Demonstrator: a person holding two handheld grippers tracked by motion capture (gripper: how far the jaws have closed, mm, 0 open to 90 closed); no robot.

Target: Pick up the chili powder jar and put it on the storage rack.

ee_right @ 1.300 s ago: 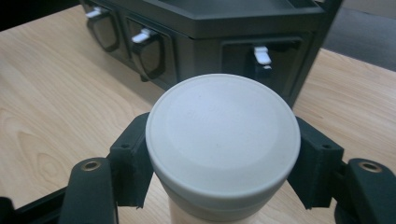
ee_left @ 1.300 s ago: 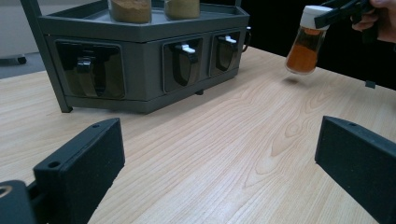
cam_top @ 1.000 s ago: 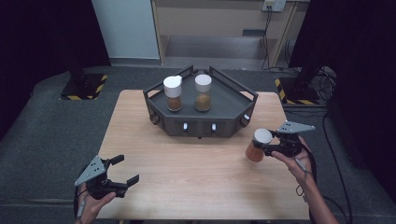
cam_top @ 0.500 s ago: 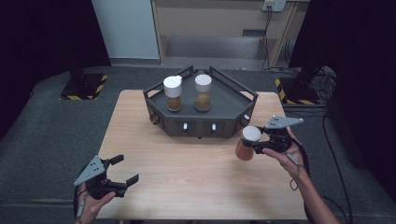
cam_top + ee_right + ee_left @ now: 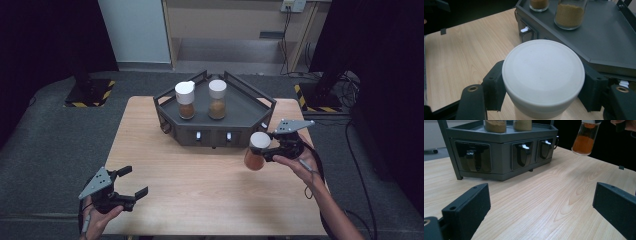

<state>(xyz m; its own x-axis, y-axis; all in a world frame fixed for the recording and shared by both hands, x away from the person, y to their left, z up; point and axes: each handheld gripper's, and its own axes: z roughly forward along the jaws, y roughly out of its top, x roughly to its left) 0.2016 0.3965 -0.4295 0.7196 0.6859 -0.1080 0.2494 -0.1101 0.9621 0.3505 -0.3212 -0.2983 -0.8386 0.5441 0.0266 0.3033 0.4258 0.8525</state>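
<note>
My right gripper [image 5: 267, 148] is shut on a white-capped spice jar [image 5: 257, 151] of orange powder and holds it tilted above the table, just right of the dark rack's front. In the right gripper view both pads clamp the jar's white cap [image 5: 543, 75]. The jar [image 5: 586, 138] also hangs in the air at the top right of the left gripper view. Two more white-capped jars [image 5: 185, 100] [image 5: 217, 99] stand on the dark hexagonal rack [image 5: 250, 107]. My left gripper [image 5: 131, 183] rests open near the table's front left corner, nothing between its jaws.
The rack [image 5: 504, 155] has small drawers with white handles along its front. The wooden table [image 5: 200, 185] has bare surface between the two grippers. Grey floor and dark stands surround the table; a shelf unit stands behind.
My right gripper has carried the orange jar up and to the left, closer to the rack's front right side. The left gripper has stayed put.
</note>
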